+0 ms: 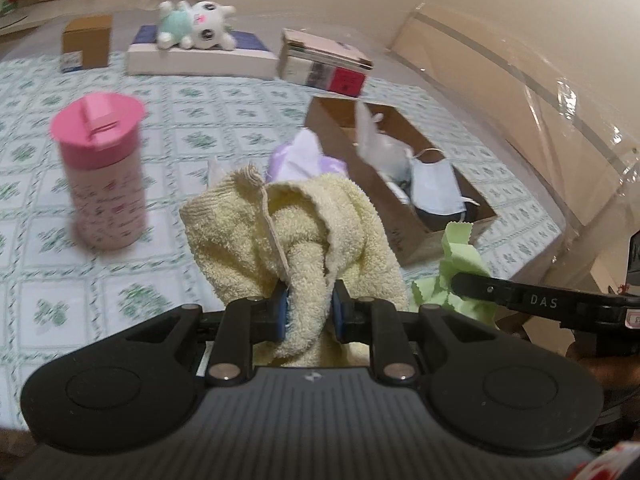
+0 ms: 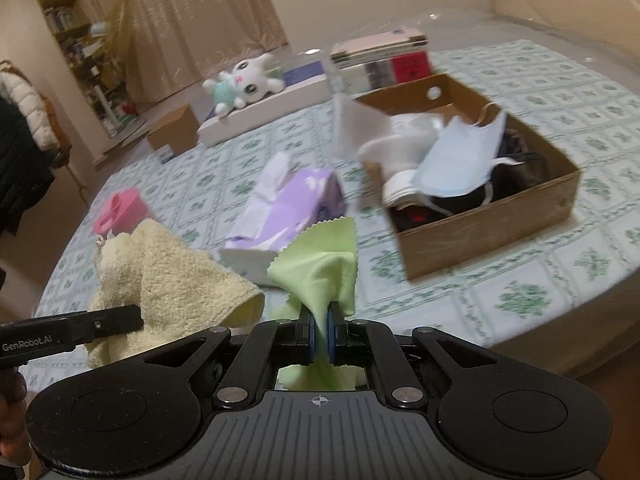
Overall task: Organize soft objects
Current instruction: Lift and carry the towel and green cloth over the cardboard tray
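- Landmark: open cardboard box on the green-patterned tablecloth.
- Left of the box, farthest out: pink-lidded bottle, upright on the cloth.
- Just left of the box: purple tissue pack, a white tissue sticking out of its top.
- In the box: a blue face mask lying on top, white fabric pieces beside it, dark items underneath; a white piece rises over the box's left wall.
- Behind the box: a stack of flat cartons with a red label; farther left, a plush toy lying on a flat white box, then a small brown carton.
- Right wrist view only: shelving and a hanging jacket at far left. Left wrist view only: the bottle's full body.
- Left gripper: clenched on the yellow towel, raised above the cloth, left of and nearer than the box.
- Right gripper: pads nearly together, pinching the green cloth, held up in front of the box.
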Tool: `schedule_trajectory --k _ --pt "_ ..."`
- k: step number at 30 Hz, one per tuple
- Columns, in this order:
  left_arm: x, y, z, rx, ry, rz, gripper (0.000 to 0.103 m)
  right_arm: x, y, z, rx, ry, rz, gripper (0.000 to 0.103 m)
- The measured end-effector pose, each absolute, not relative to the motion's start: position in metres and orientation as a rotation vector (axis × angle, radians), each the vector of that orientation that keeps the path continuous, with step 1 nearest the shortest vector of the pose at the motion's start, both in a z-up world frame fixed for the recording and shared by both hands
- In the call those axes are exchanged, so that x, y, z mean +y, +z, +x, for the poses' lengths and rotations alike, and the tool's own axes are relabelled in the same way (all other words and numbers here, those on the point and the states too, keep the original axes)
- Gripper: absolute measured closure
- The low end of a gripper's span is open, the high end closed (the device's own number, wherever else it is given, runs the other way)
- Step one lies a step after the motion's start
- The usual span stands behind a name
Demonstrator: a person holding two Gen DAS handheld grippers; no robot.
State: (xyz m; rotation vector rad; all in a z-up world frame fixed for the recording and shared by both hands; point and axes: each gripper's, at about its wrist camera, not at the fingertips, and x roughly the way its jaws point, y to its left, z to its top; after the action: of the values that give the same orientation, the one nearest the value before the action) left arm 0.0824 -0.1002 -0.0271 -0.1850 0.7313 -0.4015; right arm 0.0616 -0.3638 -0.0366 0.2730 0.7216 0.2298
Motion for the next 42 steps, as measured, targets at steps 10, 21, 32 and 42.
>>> schedule_trajectory --k 10,21,32,42 --pt "-0.156 -0.009 0.108 0.704 -0.486 -0.14 0.084 -0.415 -0.014 0.06 0.663 0.151 0.269 0.097" --pt "-0.218 -0.003 0.15 0.703 -0.528 -0.148 0.084 -0.475 0.008 0.09 0.641 0.104 0.188 0.097" --pt "-0.28 -0.011 0.2 0.729 -0.554 -0.108 0.084 -0.512 -0.002 0.15 0.706 0.141 0.076 0.097" --pt "-0.308 -0.031 0.238 0.766 -0.538 -0.066 0.084 -0.518 -0.032 0.199 0.8 0.209 -0.002 0.097"
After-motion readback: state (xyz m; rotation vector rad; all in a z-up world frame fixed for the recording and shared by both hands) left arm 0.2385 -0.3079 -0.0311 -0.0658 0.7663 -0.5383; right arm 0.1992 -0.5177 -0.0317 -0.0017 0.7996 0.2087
